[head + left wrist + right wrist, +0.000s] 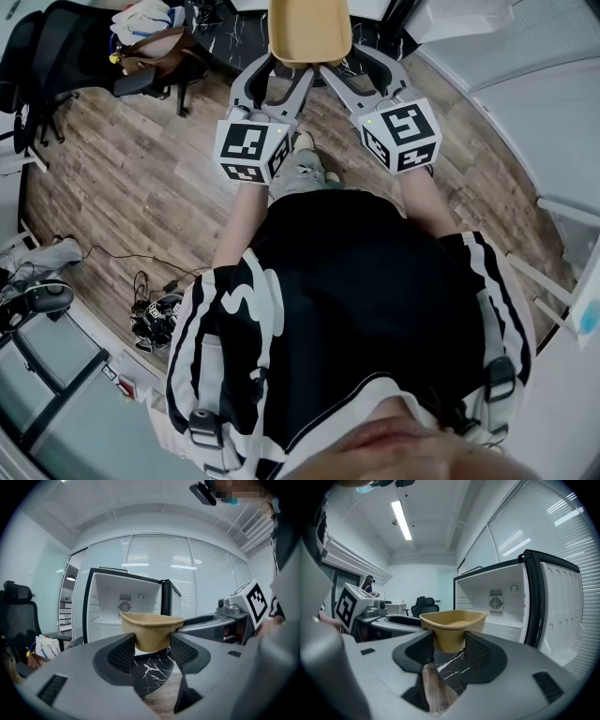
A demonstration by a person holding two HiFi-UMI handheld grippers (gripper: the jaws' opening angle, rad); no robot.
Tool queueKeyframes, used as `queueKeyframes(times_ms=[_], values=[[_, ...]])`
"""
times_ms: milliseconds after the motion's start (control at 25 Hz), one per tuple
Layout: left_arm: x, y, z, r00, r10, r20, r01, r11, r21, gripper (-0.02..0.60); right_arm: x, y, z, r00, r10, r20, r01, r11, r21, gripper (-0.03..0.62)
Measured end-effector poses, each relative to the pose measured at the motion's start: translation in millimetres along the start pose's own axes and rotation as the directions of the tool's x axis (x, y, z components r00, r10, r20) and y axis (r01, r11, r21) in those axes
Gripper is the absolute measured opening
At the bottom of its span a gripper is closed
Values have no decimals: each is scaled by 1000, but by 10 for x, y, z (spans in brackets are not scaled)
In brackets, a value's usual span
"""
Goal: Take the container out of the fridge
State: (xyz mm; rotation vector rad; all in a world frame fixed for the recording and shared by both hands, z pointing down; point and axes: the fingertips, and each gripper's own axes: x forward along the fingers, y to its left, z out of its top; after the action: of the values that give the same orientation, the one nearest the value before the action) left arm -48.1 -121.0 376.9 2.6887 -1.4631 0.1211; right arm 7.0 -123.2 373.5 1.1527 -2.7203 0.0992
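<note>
A tan, open-topped container (309, 33) hangs in the air in front of me, outside the fridge. My left gripper (284, 73) is shut on its left side and my right gripper (349, 64) on its right side. In the left gripper view the container (151, 629) sits wedged between the ribbed pads of that gripper (152, 651), with the open, empty white fridge (117, 604) behind it. The right gripper view shows the same container (452, 623) pinched by the right gripper (450, 651), and the fridge (506, 606) stands open to the right.
An office chair (141, 47) piled with bags stands at the far left on the wood floor. A black marble-patterned mat (220, 37) lies below the container. Cables (155, 314) lie near my left foot. White panels (525, 103) fill the right side.
</note>
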Motion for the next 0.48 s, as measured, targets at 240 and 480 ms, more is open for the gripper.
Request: queueKeyframes(times_ms=[240, 480], values=[[-11, -12, 2, 1000, 6, 2, -6, 1000, -2, 236, -11, 8, 4, 1000, 4, 0, -4, 1000, -1, 216], [-7, -18, -16, 1000, 12, 1, -12, 1000, -2, 236, -10, 3, -21, 1000, 8, 1, -8, 1000, 5, 216]])
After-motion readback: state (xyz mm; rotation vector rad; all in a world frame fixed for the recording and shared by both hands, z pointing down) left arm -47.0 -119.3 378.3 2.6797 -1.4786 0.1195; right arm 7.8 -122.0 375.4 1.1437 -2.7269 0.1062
